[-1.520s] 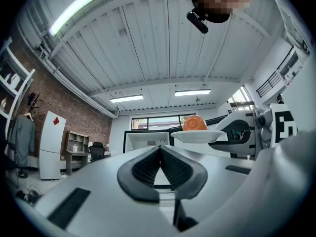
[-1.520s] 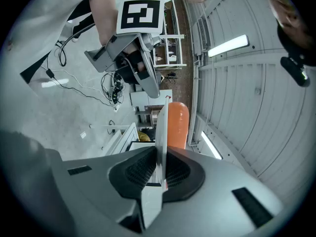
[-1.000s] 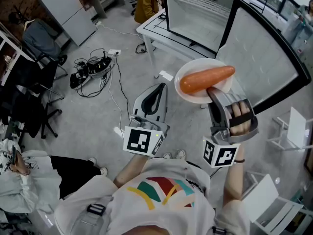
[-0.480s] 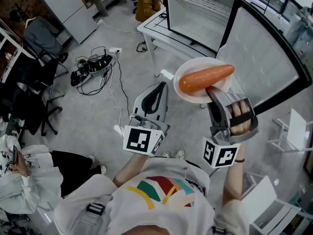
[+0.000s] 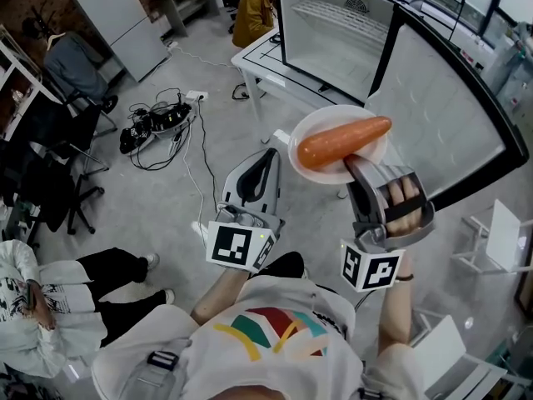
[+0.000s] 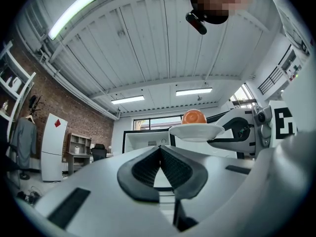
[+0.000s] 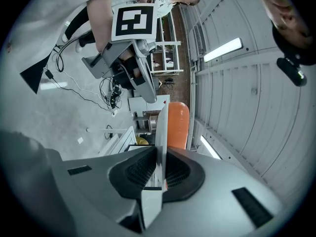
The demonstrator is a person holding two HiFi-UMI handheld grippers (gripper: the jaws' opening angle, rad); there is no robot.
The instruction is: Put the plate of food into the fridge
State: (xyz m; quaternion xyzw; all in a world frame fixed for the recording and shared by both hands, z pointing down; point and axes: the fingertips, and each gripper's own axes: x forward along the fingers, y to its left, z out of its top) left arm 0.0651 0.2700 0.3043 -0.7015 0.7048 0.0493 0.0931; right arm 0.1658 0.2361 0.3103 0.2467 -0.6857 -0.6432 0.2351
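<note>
A white plate (image 5: 321, 122) with a long orange carrot (image 5: 343, 140) on it is held up in the air, level. My right gripper (image 5: 354, 163) is shut on the plate's near rim. In the right gripper view the plate's edge (image 7: 161, 127) runs between the pads, with the carrot (image 7: 177, 125) beyond my right gripper (image 7: 160, 169). My left gripper (image 5: 266, 155) is shut and empty, just left of the plate and lower. From it, the plate (image 6: 196, 131) and carrot (image 6: 194, 116) show up and to the right. The open fridge (image 5: 333, 32) stands ahead on a white table, its door (image 5: 433, 115) swung out to the right.
The white table (image 5: 262, 57) carries the fridge. Cables and a power strip (image 5: 158, 115) lie on the floor at left, near an office chair (image 5: 71, 65). A person sits at lower left (image 5: 33, 307), another in yellow (image 5: 254, 11) beyond the table. White chairs (image 5: 500, 223) stand at right.
The plate and both grippers have shifted slightly left in the head view, and the fridge shows a little more. The right gripper's hold on the plate is unchanged.
</note>
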